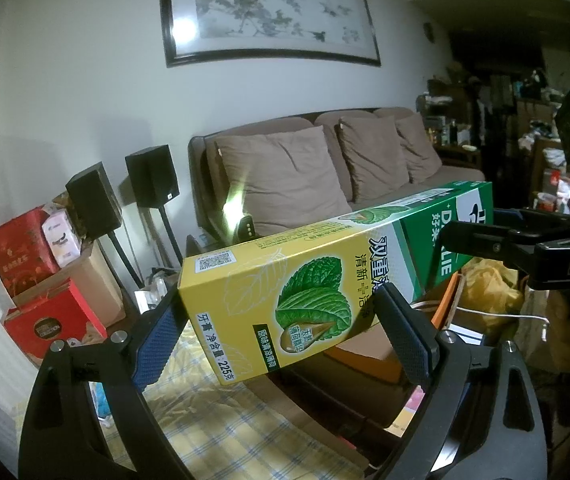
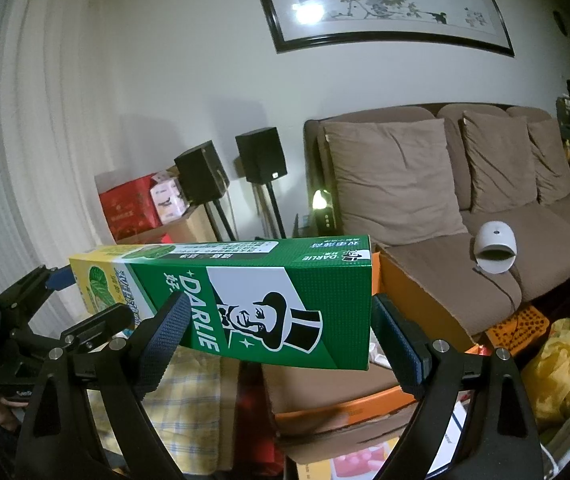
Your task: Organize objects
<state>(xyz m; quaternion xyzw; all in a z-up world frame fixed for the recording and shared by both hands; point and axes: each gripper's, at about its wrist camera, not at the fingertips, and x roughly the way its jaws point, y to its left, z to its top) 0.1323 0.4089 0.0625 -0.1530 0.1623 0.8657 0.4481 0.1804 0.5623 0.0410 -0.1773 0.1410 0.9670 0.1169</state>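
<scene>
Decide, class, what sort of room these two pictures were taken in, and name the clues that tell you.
Most likely a lived-in home living room: a brown sofa with loose cushions, a framed ink painting on the wall above it, and two black speakers on stands beside stacked gift boxes.

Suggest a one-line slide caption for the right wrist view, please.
Both grippers, right gripper and left gripper, hold a Darlie toothpaste box aloft before a brown sofa.

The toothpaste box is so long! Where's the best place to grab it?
By its two ends, squeezing the flat long sides. The toothpaste box is held up in the air that way: the left gripper clamps the yellow end and the right gripper the green end, each coming from below.
</scene>
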